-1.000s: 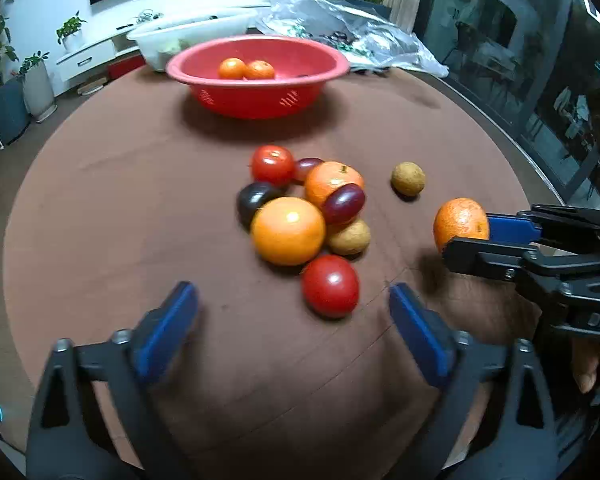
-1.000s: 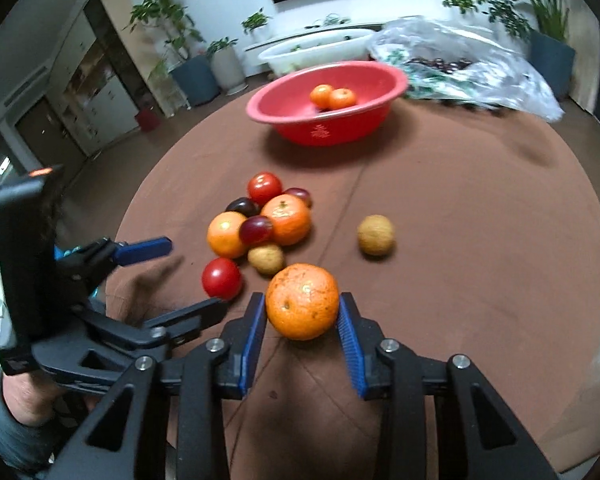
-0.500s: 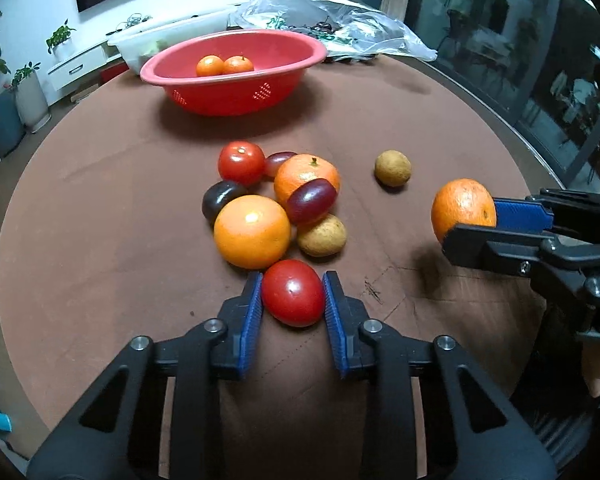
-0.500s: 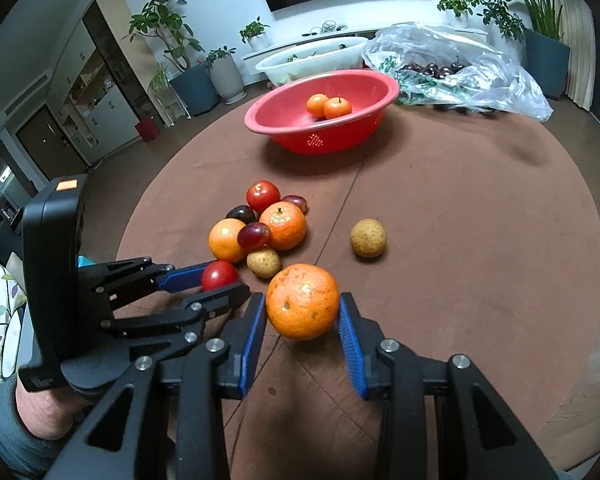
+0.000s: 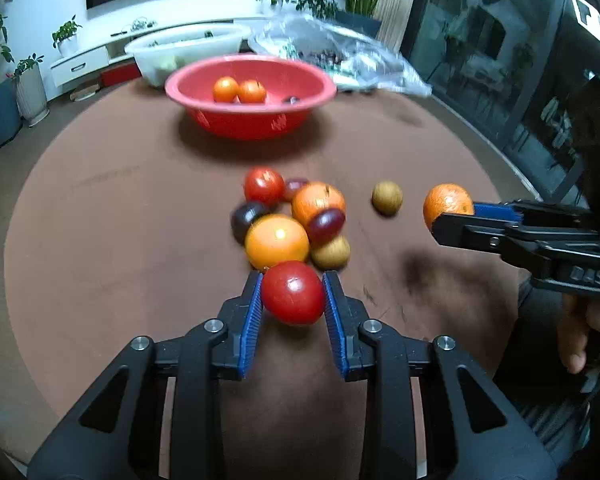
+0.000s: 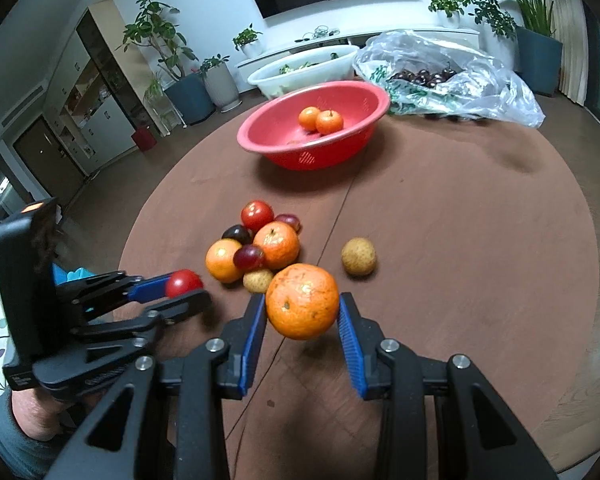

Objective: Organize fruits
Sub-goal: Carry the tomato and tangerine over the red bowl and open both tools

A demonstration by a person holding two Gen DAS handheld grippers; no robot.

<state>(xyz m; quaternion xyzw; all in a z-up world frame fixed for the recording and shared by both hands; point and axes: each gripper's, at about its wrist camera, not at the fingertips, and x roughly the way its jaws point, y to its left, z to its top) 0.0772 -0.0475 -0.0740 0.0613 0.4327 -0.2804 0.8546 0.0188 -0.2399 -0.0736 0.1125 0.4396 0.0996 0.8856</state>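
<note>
Round brown desk (image 5: 100, 240) noted, red bowl (image 5: 250, 118) at far side. Left hand-held gripper (image 5: 293, 304) is clenched on a red tomato (image 5: 293, 293), raised near the fruit pile (image 5: 288, 220). Right hand-held gripper (image 6: 302, 320) is clenched on an orange (image 6: 302, 301).

We hold both grippers tilted down, left gripper (image 5: 293, 304) clamping a tomato (image 5: 293, 293), right gripper (image 6: 302, 318) an orange (image 6: 302, 301).

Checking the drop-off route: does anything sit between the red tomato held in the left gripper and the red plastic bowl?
Yes. The loose fruit cluster lies on the brown round table directly between the red tomato in the left gripper and the red plastic bowl; carrying it above the cluster would likely clear it.
</note>
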